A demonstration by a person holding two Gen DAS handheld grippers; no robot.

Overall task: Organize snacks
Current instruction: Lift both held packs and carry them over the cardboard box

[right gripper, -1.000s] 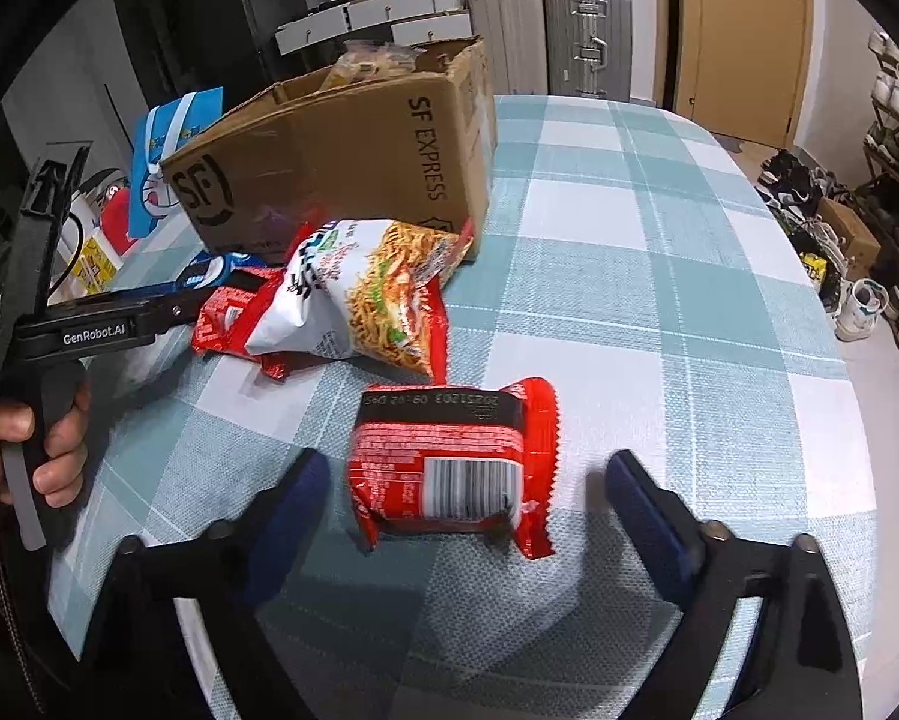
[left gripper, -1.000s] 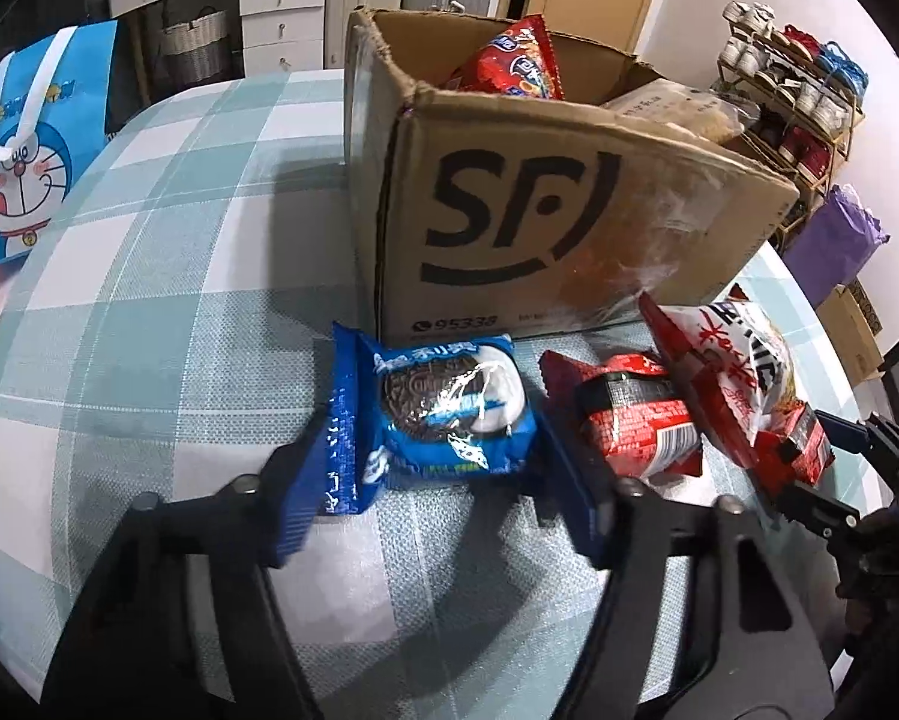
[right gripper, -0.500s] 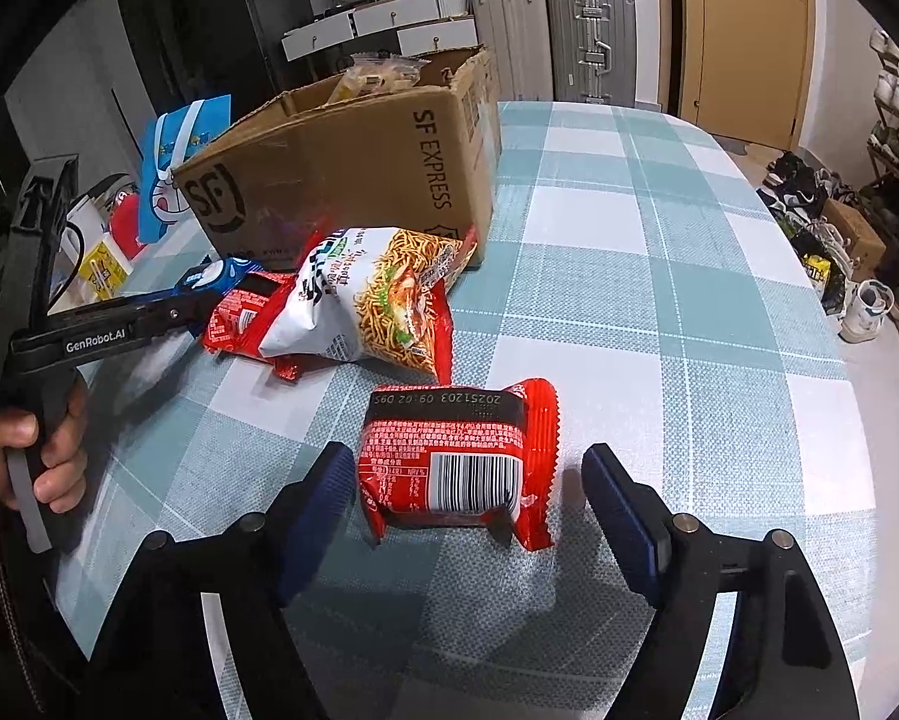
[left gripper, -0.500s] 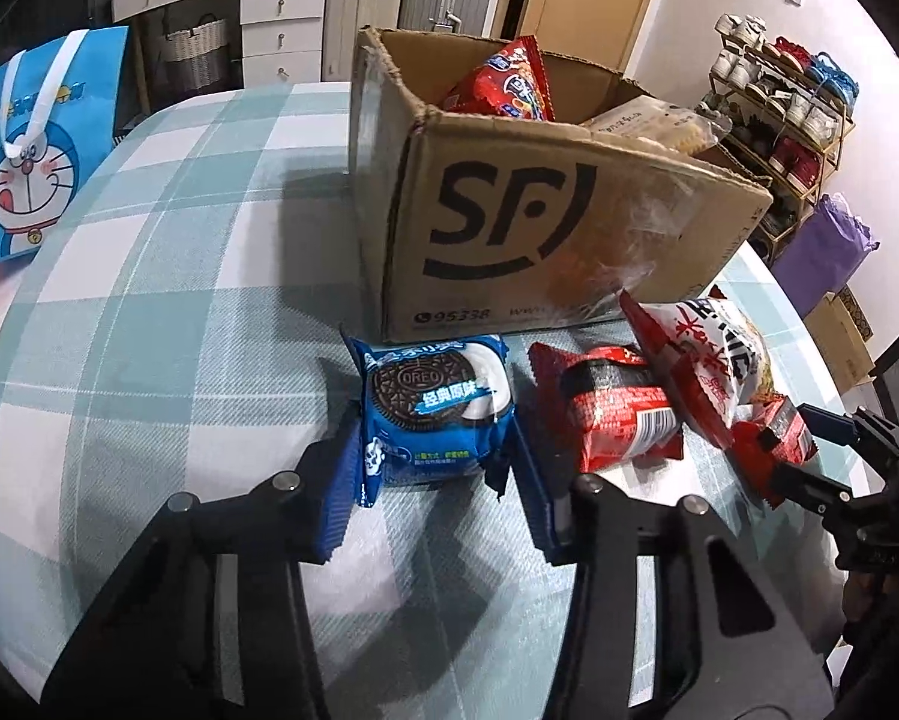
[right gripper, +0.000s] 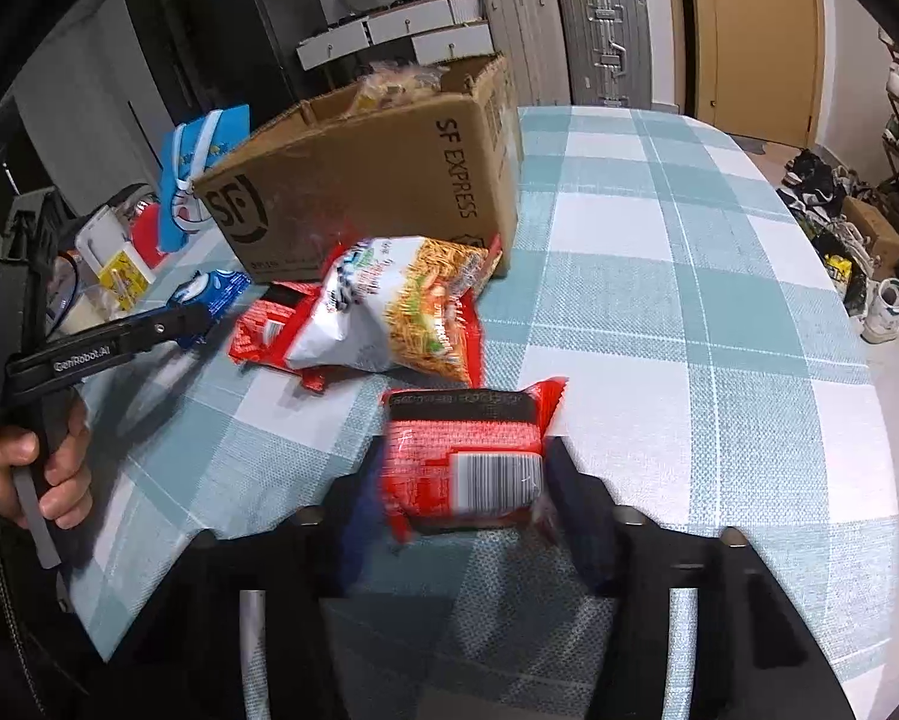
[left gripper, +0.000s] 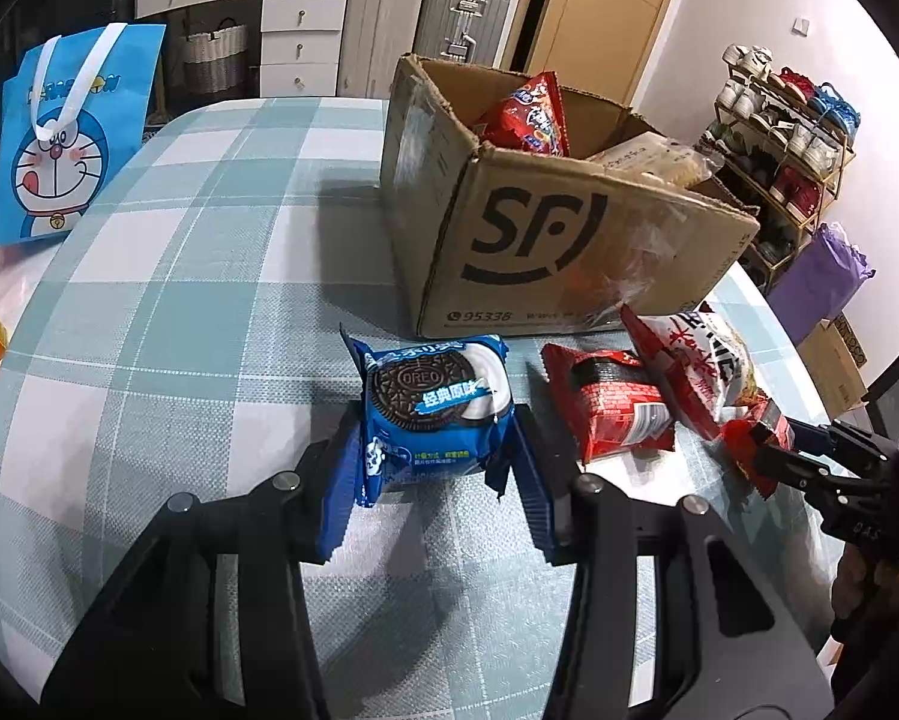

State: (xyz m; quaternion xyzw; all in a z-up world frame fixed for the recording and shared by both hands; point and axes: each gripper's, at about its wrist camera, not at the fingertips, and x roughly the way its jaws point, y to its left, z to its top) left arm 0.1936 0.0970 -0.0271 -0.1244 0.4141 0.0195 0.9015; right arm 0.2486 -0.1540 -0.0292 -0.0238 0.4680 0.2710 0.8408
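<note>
My left gripper (left gripper: 434, 456) is shut on a blue Oreo packet (left gripper: 434, 402), holding it just above the checked tablecloth (left gripper: 179, 330) in front of the open SF cardboard box (left gripper: 569, 252). The box holds a red snack bag (left gripper: 530, 117). Right of the Oreo packet lie a red packet (left gripper: 611, 408) and a white noodle bag (left gripper: 701, 372). In the right wrist view my right gripper (right gripper: 464, 480) is closing on another red snack packet (right gripper: 467, 438), pads pressing its two sides; the picture is blurred there. The noodle bag (right gripper: 401, 312) lies just beyond it.
A blue cartoon tote bag (left gripper: 65, 138) stands at the table's far left edge. Suitcases (left gripper: 449, 18) and drawers (left gripper: 293, 30) stand behind the table, and a shoe rack (left gripper: 779, 138) at the right. A hand (right gripper: 35, 468) holds the left gripper's handle.
The left jaws closed on the Oreo packet and lifted it a little toward the box. The right jaws went from wide open to pressing the red packet.
</note>
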